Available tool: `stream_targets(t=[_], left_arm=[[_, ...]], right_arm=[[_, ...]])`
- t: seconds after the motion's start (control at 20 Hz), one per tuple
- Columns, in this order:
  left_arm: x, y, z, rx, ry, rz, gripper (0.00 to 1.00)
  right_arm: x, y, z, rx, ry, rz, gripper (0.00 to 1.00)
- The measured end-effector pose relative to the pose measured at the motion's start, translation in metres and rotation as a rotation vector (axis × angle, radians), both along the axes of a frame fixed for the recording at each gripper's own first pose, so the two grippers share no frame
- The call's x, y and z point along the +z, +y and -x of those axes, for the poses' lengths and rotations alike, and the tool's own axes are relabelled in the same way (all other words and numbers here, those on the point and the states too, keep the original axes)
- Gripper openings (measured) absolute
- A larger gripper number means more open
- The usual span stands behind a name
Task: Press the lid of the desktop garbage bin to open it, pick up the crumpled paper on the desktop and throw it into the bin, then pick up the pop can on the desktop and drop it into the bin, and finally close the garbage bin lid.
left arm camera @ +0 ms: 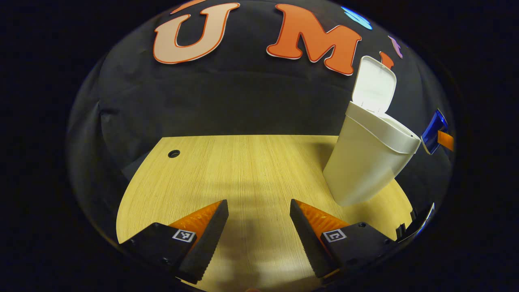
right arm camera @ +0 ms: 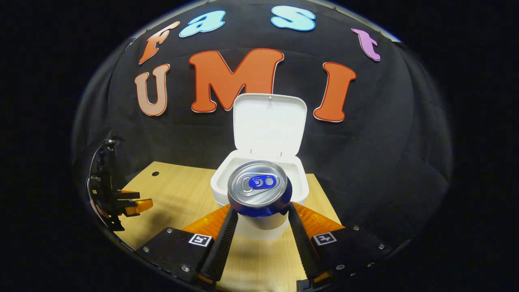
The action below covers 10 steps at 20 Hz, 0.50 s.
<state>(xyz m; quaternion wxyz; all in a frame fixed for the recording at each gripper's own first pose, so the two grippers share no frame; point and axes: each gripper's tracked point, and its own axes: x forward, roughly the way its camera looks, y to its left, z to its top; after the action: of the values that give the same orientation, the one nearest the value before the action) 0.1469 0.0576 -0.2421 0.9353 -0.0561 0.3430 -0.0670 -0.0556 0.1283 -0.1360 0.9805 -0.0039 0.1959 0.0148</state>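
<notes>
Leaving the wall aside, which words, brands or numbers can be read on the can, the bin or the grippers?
On the pop can: its top faces the camera, no text readable.
On the garbage bin: plain, none.
On the square markers of the left gripper and right gripper: patterns, no words.

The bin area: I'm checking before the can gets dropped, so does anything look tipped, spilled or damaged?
Nothing stands out. The bin stands upright on the table with its lid raised. The right gripper holds the can upright in front of the opening, undented. The left gripper hangs open over the table.
</notes>
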Motion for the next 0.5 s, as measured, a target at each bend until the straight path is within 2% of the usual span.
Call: stream_targets(t=[0.25, 0.5], left_arm=[[-0.007, 0.015, 0.013, 0.039, 0.014, -0.026, 0.98], [-0.021, 0.023, 0.034, 0.04, 0.026, -0.072, 0.99]], right_arm=[[0.014, -0.002, -0.017, 0.007, -0.015, -0.002, 0.76], [0.022, -0.002, -0.034, 0.018, -0.041, -0.025, 0.75]])
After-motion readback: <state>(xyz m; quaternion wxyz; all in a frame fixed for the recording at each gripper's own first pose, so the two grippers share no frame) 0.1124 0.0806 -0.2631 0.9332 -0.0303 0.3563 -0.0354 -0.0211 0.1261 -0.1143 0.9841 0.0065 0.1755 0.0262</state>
